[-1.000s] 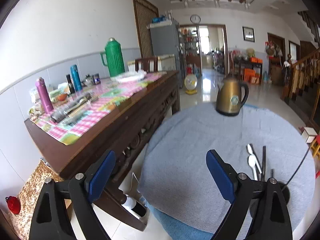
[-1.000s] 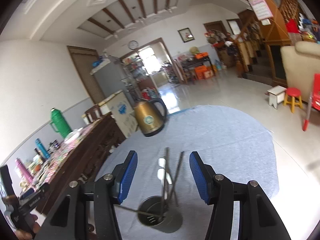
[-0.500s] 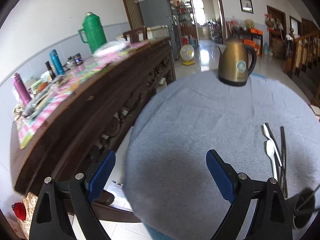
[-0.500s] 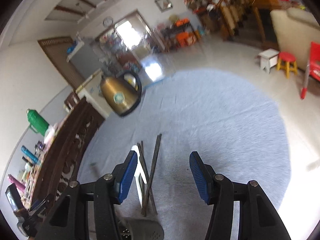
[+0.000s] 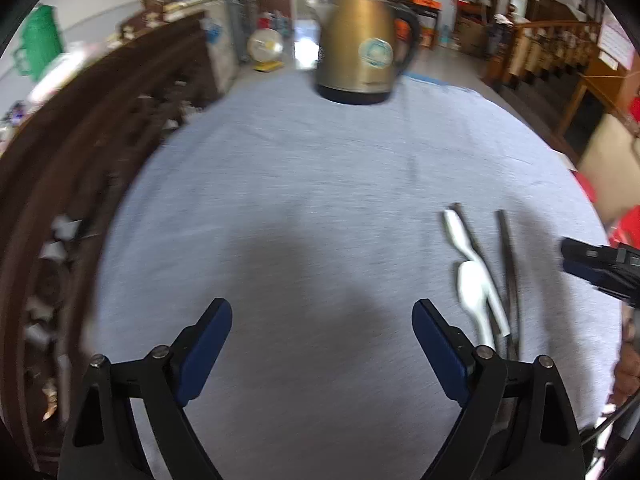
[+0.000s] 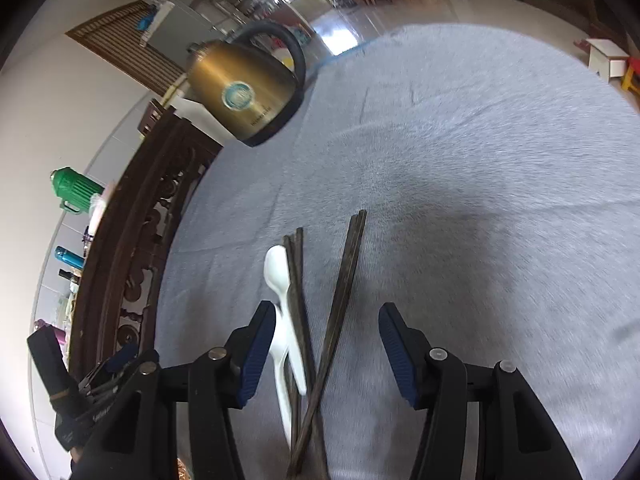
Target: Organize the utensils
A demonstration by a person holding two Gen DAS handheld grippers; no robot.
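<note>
Both tools stand with their jaws spread wide and nothing between the pads. From the right wrist camera, the right tool (image 6: 327,342) hovers low over the utensils, its blue pads (image 6: 258,354) straddling them: two white spoons (image 6: 280,280) lie on the left, overlapping each other, with one pair of dark chopsticks (image 6: 296,280) just beside and partly across them, and a second pair of chopsticks (image 6: 346,276) angling in from the right so that the two pairs cross near the bottom of the view. All lie flat on the grey cloth covering the round surface (image 6: 460,160).

From the left wrist camera, the left tool (image 5: 322,336) hangs over bare cloth, with the same spoons (image 5: 472,276) and chopsticks (image 5: 508,264) off to its right, apart from it. Further right, the tip of the right tool (image 5: 600,272) shows at the frame edge.

Farther back on the cloth stands a brass-coloured kettle (image 5: 360,52) with a black handle. Beyond the surface, on the left, runs a dark carved wooden sideboard (image 6: 132,248) carrying a green thermos (image 6: 76,192).
</note>
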